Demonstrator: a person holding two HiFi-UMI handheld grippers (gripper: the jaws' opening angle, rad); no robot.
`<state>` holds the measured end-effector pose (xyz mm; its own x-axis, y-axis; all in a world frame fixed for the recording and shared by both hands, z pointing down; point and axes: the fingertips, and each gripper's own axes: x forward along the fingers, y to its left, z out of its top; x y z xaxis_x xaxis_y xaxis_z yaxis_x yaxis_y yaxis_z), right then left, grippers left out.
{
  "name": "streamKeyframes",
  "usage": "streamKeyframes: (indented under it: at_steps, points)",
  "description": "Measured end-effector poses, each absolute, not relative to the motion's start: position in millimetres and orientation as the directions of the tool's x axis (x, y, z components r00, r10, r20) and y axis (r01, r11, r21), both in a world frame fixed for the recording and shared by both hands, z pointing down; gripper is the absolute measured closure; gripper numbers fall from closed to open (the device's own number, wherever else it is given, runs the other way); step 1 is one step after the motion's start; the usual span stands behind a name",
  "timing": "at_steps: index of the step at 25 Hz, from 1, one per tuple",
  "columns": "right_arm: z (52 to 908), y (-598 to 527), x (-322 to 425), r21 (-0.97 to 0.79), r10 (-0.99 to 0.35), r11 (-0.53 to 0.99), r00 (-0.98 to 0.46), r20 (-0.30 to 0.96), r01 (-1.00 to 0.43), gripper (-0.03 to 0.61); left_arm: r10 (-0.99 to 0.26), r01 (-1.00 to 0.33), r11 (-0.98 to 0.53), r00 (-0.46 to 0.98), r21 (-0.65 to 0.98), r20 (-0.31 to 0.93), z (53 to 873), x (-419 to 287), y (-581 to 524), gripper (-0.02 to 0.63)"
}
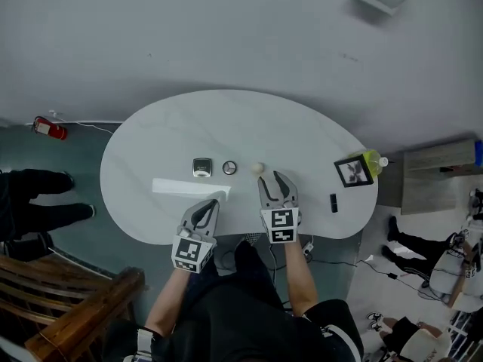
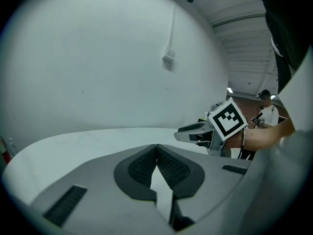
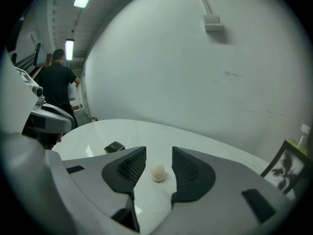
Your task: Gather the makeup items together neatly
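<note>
On the white oval table [image 1: 151, 149] lie a square compact [image 1: 201, 167], a small round silver-rimmed item [image 1: 229, 167] and a beige sponge ball [image 1: 259, 169] in a row. A small black tube [image 1: 333, 202] lies apart near the right edge. My right gripper [image 1: 272, 179] stands open just behind the ball. In the right gripper view the ball [image 3: 158, 173] sits on the table between the spread jaws of that gripper [image 3: 158, 155], touching neither pad, with the compact [image 3: 114, 147] to the left. My left gripper [image 1: 217, 200] [image 2: 156, 153] is shut on nothing, near the front edge.
A black photo frame [image 1: 353, 171] and a yellow bottle [image 1: 371, 161] stand at the table's right end. A wooden bench [image 1: 68, 308] sits on the floor at lower left, a red object [image 1: 48, 128] lies at the left, and people sit at the right.
</note>
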<state>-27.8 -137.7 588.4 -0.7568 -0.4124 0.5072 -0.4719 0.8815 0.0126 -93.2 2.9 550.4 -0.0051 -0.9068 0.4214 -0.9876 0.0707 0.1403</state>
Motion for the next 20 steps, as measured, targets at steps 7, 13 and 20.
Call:
streamKeyframes:
  at_steps: [7,13,20]
  points:
    - [541,-111,7,0.026,-0.454,0.869,-0.773,0.444,-0.495,0.408,-0.941,-0.987,0.025,0.031,0.16,0.338,511,-72,10,0.597]
    - [511,-90,32,0.034,-0.505,0.845,-0.773,0.384,-0.534,0.429,-0.957,-0.994,-0.021,0.052,0.11,0.284,477,-59,17,0.597]
    - [486,-68,53,0.023,-0.536,0.825,-0.769,0.347,-0.564,0.49,-0.966,-0.996,-0.049,0.067,0.078,0.248,456,-45,26,0.597]
